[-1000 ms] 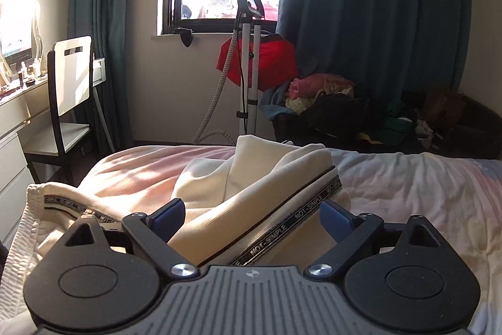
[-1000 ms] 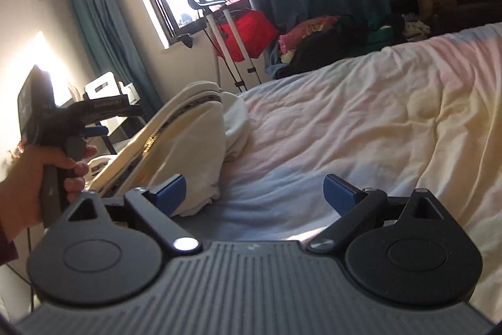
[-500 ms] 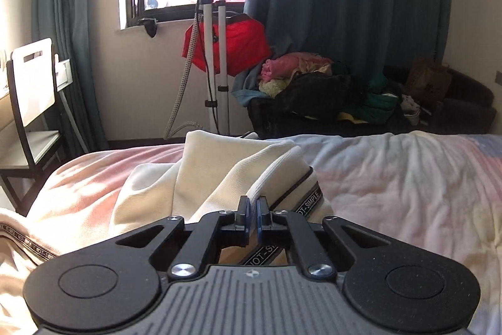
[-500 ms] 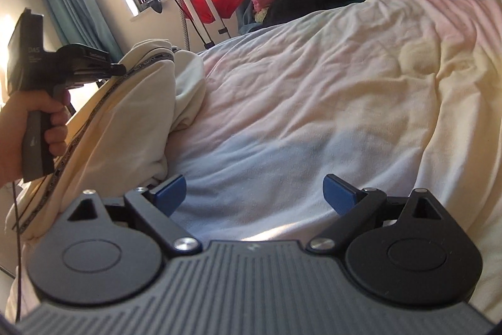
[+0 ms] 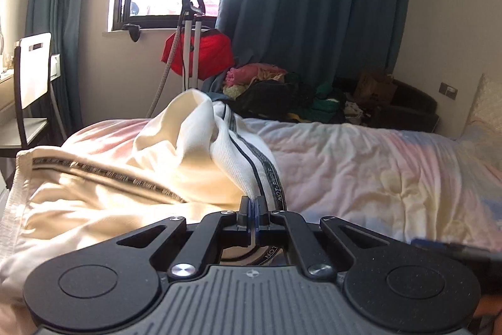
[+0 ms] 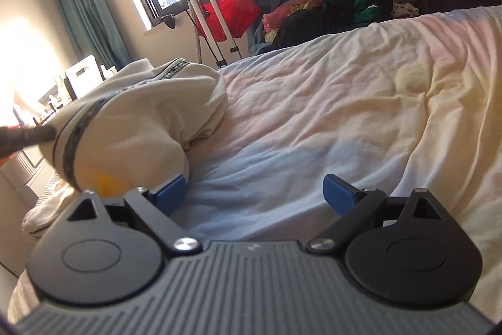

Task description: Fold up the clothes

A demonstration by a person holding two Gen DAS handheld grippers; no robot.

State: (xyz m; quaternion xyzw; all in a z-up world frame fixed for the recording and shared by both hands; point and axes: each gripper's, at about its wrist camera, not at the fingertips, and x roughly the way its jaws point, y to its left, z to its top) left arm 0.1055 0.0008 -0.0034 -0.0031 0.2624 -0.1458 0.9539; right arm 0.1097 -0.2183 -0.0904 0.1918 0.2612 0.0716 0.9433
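A cream garment (image 5: 131, 175) with a dark lettered stripe lies bunched on the left of the bed. My left gripper (image 5: 253, 206) is shut on a fold of the cream garment beside its stripe, and the cloth rises from the jaws into a raised hump. In the right wrist view the cream garment (image 6: 131, 127) hangs pulled up at the left, with the blurred left gripper (image 6: 47, 132) pinching its striped end. My right gripper (image 6: 254, 193) is open above the bedcover, its left pad close beside the garment, nothing between its fingers.
The bed has a wrinkled pastel bedcover (image 6: 345, 102). Behind it stand a garment steamer (image 5: 189, 40) with a red bag (image 5: 207, 57), a pile of clothes (image 5: 282, 90) by the teal curtains (image 5: 313, 5), and a dark armchair (image 5: 404, 105). A white chair (image 5: 31, 80) stands at left.
My left gripper went from open around the garment's striped fold to shut on it, then pulled it up and back. My right gripper stayed open and moved in closer to the garment.
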